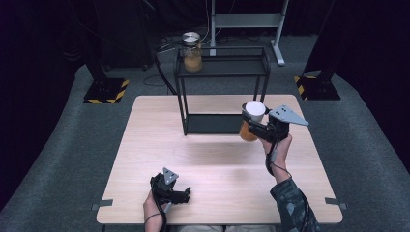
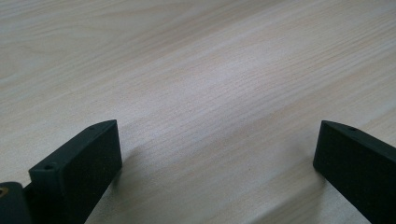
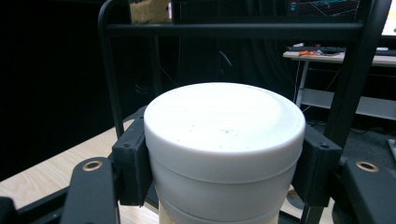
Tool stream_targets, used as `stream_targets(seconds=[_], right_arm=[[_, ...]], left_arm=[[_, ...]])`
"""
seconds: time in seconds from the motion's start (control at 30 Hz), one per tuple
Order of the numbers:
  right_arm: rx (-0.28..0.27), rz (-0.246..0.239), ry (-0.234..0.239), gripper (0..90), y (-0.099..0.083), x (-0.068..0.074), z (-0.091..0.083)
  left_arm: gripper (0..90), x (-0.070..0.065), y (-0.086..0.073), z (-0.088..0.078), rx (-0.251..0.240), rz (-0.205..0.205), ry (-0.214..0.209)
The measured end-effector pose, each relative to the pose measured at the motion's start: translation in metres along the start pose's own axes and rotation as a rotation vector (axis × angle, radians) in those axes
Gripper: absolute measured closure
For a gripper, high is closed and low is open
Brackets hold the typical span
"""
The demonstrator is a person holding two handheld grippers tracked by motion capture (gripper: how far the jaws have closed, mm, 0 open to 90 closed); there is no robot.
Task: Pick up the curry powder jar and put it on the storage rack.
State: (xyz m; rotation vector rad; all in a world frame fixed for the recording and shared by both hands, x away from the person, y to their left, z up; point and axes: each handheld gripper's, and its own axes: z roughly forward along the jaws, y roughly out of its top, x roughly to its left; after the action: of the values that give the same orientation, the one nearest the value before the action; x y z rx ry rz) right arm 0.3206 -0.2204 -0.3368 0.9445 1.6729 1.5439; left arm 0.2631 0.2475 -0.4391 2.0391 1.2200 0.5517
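We are holding a white-lidded jar (image 1: 252,120) of orange contents in the right hand-held gripper (image 1: 255,124), whose jaws are pinching the jar just under its lid (image 3: 224,119) from both sides. The jar is hanging above the counter (image 1: 217,164), lifted clear of the wood, just in front of the right end of the black wire shelf (image 1: 222,92). A second jar (image 1: 192,52) (metal-lidded) is sitting on the shelf's top tier at its left end. Our left hand-held gripper (image 1: 186,195) is resting low near the counter's front edge, its jaws spread wide over bare wood.
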Motion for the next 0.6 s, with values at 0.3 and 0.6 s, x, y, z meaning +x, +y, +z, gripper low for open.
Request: stream_targets(seconds=[0.3, 0.6], right_arm=[[-0.004, -0.013, -0.002, 33.4, 0.020, -0.004, 0.000], [-0.009, -0.017, -0.003, 33.4, 0.041, -0.009, 0.001]], left_arm=[[0.2, 0.000, 0.000, 0.000, 0.000, -0.002, 0.000], [0.2, 0.000, 0.000, 0.000, -0.001, -0.001, 0.002]])
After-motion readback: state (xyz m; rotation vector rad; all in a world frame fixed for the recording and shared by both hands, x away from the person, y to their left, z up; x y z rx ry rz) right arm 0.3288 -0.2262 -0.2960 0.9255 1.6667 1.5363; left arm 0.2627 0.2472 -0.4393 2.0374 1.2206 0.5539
